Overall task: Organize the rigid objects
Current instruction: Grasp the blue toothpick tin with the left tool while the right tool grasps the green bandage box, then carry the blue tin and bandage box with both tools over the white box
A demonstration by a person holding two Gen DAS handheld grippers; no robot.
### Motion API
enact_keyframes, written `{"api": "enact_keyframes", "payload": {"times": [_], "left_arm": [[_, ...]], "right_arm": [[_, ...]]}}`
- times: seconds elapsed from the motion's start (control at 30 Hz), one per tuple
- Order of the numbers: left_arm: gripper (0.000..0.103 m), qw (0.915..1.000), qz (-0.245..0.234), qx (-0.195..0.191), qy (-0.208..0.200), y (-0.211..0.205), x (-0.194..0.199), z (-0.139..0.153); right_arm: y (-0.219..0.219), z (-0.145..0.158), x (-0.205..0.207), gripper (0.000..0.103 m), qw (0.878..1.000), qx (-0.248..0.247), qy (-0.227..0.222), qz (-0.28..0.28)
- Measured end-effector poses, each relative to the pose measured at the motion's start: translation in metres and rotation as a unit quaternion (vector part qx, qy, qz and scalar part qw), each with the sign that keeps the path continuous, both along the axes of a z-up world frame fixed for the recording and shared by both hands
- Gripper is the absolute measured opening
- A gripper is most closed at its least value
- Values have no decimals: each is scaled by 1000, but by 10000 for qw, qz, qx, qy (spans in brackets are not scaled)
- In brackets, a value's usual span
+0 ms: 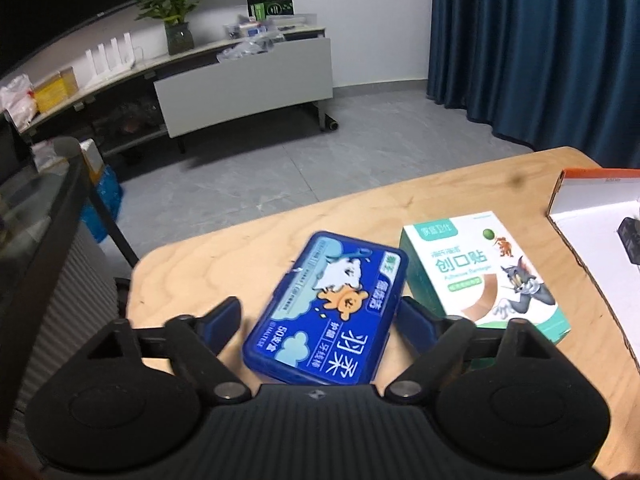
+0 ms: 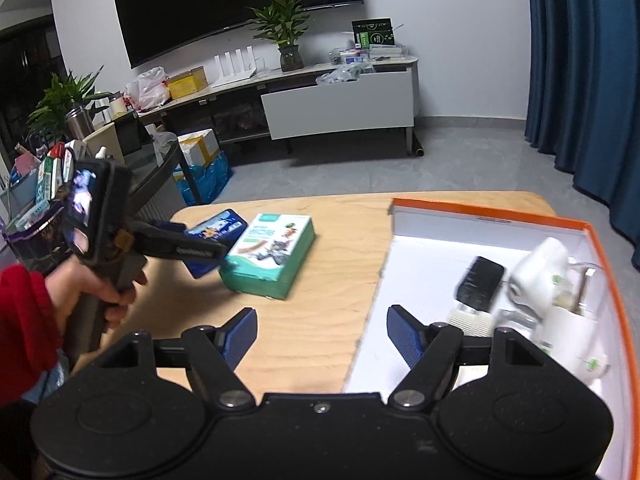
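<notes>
Left gripper point(image 1: 318, 316) straddles the flat blue plastic case point(image 1: 326, 310), apparently not yet clamped (blurry); right gripper point(image 2: 321, 330) hangs spread, empty, near the orange-rimmed white box point(image 2: 608, 248).

This is looking like a living room in a home. A big dark television point(image 2: 236, 4) is hanging on the white wall above a long low cabinet point(image 2: 320, 92), where a green plant point(image 2: 282, 26) in a pot is standing. Blue curtains point(image 2: 580, 72) are covering the right side, and the floor point(image 2: 360, 172) is showing grey tiles. A glass side table point(image 2: 160, 168) is standing near.
</notes>
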State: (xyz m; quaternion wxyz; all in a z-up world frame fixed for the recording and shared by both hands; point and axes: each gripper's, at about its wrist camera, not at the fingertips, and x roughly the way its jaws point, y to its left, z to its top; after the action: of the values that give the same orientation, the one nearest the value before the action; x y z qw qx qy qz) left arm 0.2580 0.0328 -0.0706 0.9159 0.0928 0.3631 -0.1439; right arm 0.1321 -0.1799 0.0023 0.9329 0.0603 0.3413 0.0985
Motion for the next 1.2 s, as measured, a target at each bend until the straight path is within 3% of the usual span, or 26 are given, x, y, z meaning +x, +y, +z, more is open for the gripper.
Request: {"api": "enact_keyframes", "payload": {"times": [0.07,0.37,0.47,0.8,0.93,1.2], "left_arm": [[63,9999,-12,-108,65,3,-1,-2],[62,9967,770,-226,-95,28,-30,14],[62,9939,1045,-308,-145,39,-45,21],[62,9912,1230,-371,-317,45,-63,30],[62,9894,1342,-482,-280,46,-67,31],[62,9896,1249,-582,-407,33,-90,44]], "right_arm": [[7,-1,11,86,9999,112,29,6],[61,-13,78,88,9993,238,279,-120],[80,-25,102,89,9986,64,487,-208],[116,-59,154,90,9920,-506,1008,-571],[118,-59,154,84,9932,-541,874,-540],[106,-30,113,84,9968,-613,381,-345]]}}
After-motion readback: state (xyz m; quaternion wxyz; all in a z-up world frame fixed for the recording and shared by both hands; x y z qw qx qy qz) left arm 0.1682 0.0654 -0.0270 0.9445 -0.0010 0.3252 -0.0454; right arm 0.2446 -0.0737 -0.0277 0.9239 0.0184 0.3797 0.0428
